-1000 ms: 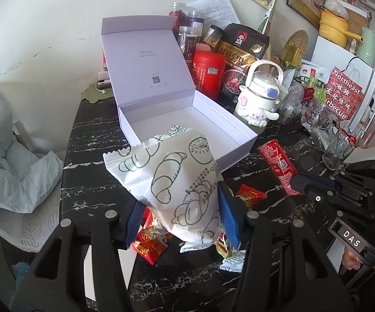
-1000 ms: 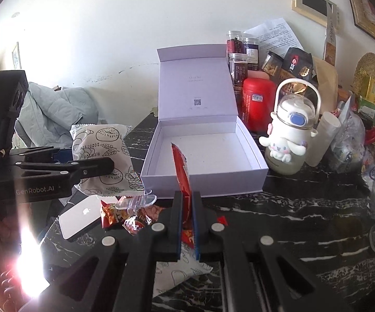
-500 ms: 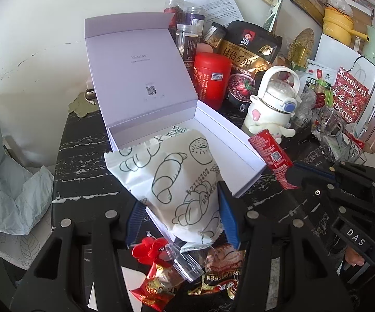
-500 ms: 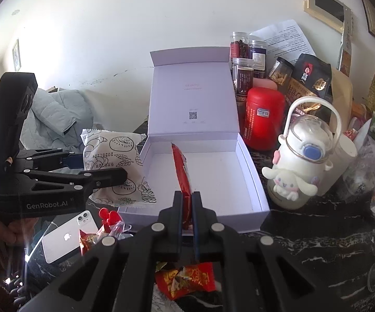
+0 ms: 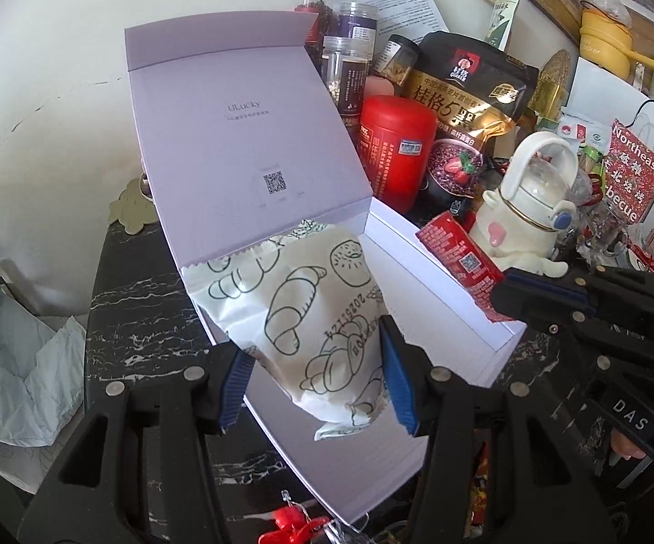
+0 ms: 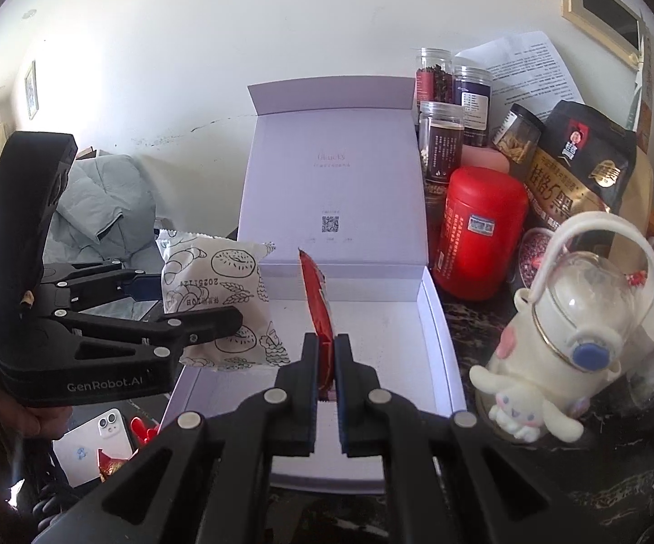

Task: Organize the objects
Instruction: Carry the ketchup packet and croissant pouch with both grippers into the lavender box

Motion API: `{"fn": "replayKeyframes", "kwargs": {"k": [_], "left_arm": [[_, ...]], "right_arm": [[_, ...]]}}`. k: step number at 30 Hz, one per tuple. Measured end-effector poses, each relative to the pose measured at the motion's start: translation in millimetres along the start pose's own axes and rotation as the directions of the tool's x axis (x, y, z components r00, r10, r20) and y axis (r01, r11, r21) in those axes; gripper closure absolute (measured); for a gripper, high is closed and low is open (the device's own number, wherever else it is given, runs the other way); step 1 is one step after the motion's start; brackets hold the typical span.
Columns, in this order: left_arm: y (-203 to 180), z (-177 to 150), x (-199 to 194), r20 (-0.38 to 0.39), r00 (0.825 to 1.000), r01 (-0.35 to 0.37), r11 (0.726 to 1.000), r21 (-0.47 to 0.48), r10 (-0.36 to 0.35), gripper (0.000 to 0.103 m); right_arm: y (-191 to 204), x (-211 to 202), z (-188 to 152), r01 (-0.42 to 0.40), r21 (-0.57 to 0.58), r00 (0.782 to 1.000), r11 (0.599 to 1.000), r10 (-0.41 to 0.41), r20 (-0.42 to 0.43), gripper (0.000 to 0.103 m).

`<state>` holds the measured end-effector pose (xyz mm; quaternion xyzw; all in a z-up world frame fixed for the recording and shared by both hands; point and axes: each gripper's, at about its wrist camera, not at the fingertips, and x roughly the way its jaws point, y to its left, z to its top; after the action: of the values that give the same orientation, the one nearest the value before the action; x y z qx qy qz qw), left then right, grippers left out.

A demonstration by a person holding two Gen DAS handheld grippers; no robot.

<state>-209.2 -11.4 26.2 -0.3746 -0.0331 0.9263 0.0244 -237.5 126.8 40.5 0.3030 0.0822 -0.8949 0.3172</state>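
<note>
Black marble-patterned counter (image 5: 136, 299) against a white wall, crowded along its far and right sides with jars, a red canister (image 6: 478, 231), a dark oat bag and a white cartoon-dog bottle (image 6: 567, 326).

At the centre sits an open lavender gift box (image 6: 435, 317), its lid standing upright at the far side and its tray looking empty.

The left gripper (image 5: 315, 383) is clamped on a puffy white bread packet (image 5: 308, 313) printed with croissant drawings, holding it in the air above the near left part of the tray.

The right gripper (image 6: 325, 365) is squeezed tight on a slim red snack packet (image 6: 317, 299), which stands on edge over the middle of the tray.

A white phone (image 6: 95, 442) and loose red-wrapped sweets (image 6: 111, 464) lie on the counter at the near left, outside the box.

Risks, as a judgement: both grippers crowd the same tray, so they could knock together. The soft bread packet may be crushed by the grip. Released from this height, either packet could bounce or tip over the low wall onto the counter.
</note>
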Motion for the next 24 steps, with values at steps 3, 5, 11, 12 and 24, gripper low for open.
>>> {"fn": "replayKeyframes", "kwargs": {"k": [3, 5, 11, 12, 24], "left_arm": [[5.4, 6.7, 9.3, 0.004, 1.0, -0.005, 1.0, -0.003, 0.005, 0.052], [8.7, 11.9, 15.1, 0.009, 1.0, -0.014, 1.0, 0.001, 0.014, 0.052], [16.7, 28.6, 31.6, 0.024, 0.999, -0.028, 1.0, 0.013, 0.027, 0.052], [17.7, 31.2, 34.5, 0.025, 0.999, -0.027, 1.0, 0.015, 0.027, 0.052], [24.8, 55.2, 70.8, 0.02, 1.0, -0.017, 0.999, 0.028, 0.017, 0.052]], "right_arm": [[-2.3, 10.7, 7.9, -0.005, -0.015, 1.0, 1.0, 0.005, 0.0, 0.097], [-3.9, 18.7, 12.9, -0.009, -0.021, 1.0, 1.0, 0.009, -0.001, 0.097], [-9.5, 39.1, 23.8, -0.021, -0.031, 1.0, 0.999, 0.02, -0.008, 0.097], [-10.4, 42.0, 25.7, -0.021, -0.032, 1.0, 0.999, 0.021, -0.009, 0.097], [-30.4, 73.5, 42.9, -0.022, -0.007, 1.0, 1.0, 0.021, -0.014, 0.097]]}}
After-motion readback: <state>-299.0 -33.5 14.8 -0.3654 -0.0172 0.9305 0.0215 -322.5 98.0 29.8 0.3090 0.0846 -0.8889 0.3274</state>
